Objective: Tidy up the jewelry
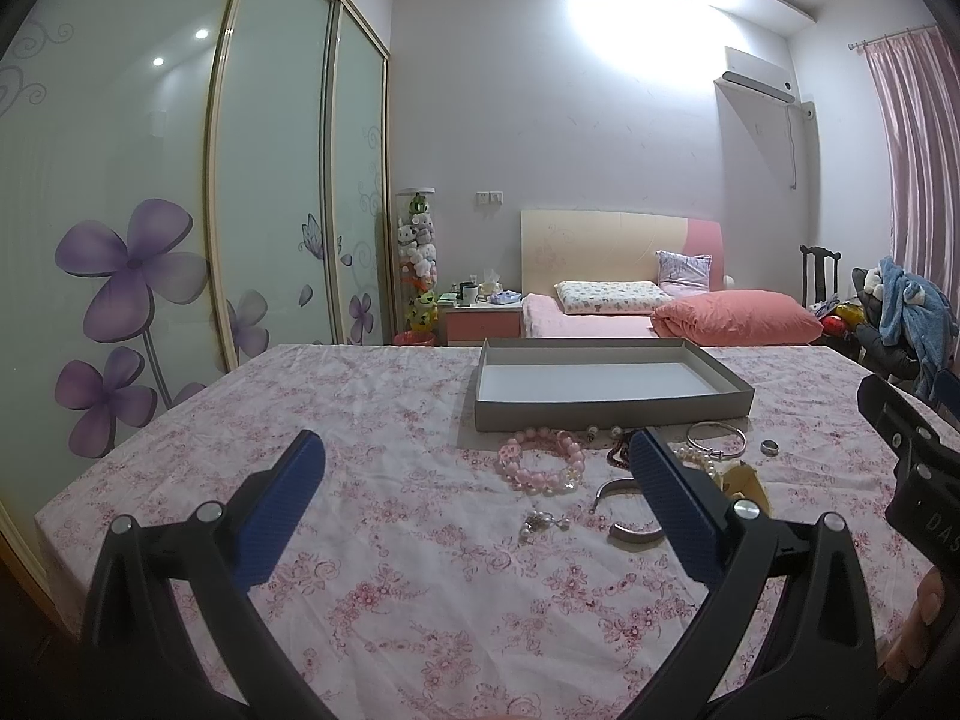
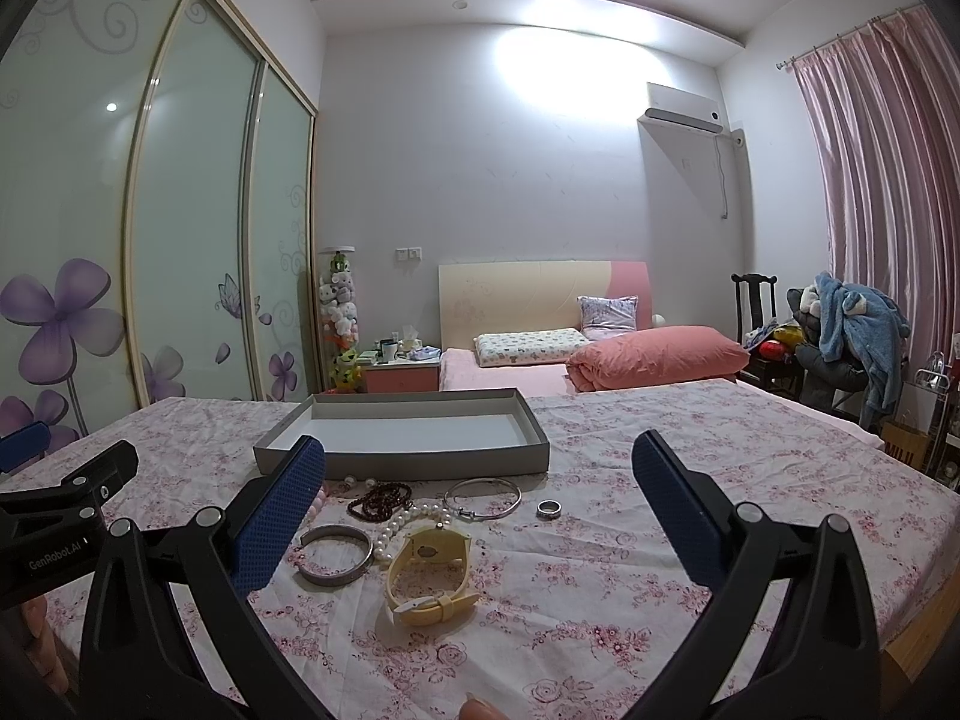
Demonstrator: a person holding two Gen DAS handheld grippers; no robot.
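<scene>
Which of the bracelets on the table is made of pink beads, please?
The pink bead bracelet, lying just in front of the grey tray at its left end. The silver bangle is thin metal, and the dark bead bracelet is reddish-brown.

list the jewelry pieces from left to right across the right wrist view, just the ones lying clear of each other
grey bangle → yellow watch → thin silver bangle → silver ring. The dark bead string and pearl strand overlap, so they are left out.
</scene>
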